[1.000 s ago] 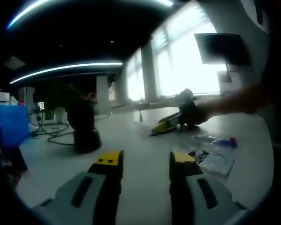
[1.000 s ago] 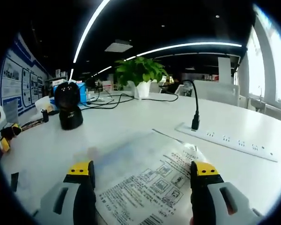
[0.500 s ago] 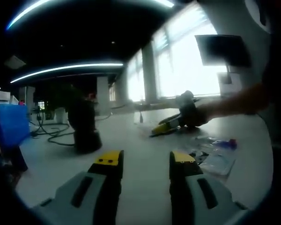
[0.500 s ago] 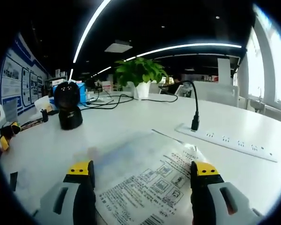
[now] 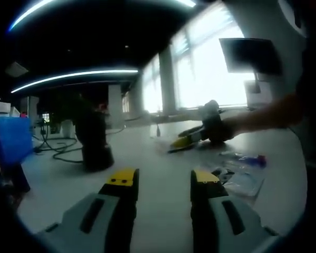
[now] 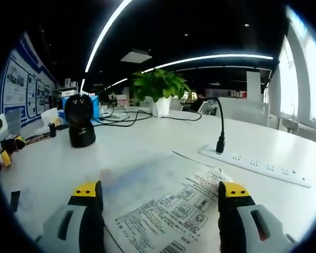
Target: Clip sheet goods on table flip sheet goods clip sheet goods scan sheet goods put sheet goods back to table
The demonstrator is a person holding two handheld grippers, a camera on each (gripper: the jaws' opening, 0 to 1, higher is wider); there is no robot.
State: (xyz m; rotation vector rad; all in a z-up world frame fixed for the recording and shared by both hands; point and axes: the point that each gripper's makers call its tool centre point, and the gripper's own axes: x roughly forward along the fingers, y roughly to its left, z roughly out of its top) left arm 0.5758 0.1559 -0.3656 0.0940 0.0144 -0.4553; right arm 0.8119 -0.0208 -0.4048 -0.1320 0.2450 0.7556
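The white table spreads under both my grippers, and its far end dissolves into window glare in the left gripper view, so I cannot make out what lies there. The sheet goods, a clear printed bag, lies flat on the table in the right gripper view; its near edge is cut off at the bottom of the picture and its far part is too blurred to trace. My right gripper sits low over it with the jaws spread wide, one on either side of the print, gripping nothing. My left gripper is level above bare table, jaws parted by a narrower gap and empty. A dark, hard-to-read black scanner stands farther off beside the cables, with a potted plant behind and a power strip to the side. A small blurred packet lies just right of my left jaws.
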